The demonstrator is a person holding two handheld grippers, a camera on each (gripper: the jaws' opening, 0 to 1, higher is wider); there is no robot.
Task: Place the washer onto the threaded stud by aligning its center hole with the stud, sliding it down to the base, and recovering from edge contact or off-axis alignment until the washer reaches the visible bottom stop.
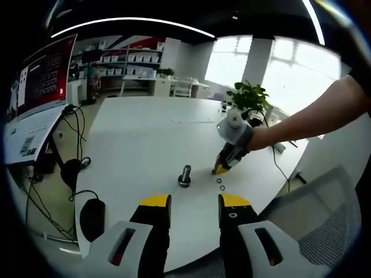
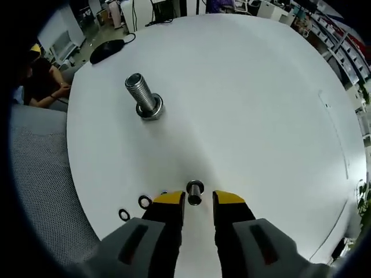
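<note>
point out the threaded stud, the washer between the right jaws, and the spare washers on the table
threaded stud [image 2: 141, 92]: right gripper view, on the threaded shaft.
washer [image 2: 194, 188]: right gripper view, on its rim between the jaw tips.
spare washers [image 2: 144, 201]: right gripper view, on the nearer ring's edge.

left gripper view distant, right gripper view close, sharing stud [image 1: 185, 175] [image 2: 144, 95]

Threaded stud [image 2: 143, 97]: I see silver metal, standing upright on its hex base on the white desk [image 2: 243, 104], threads bare. Washers: I count one silver washer [image 2: 194, 187], upright on edge; two dark rings, washer [image 2: 145, 201] and washer [image 2: 124, 215], flat on the desk, near its edge, well apart from the stud.
</note>
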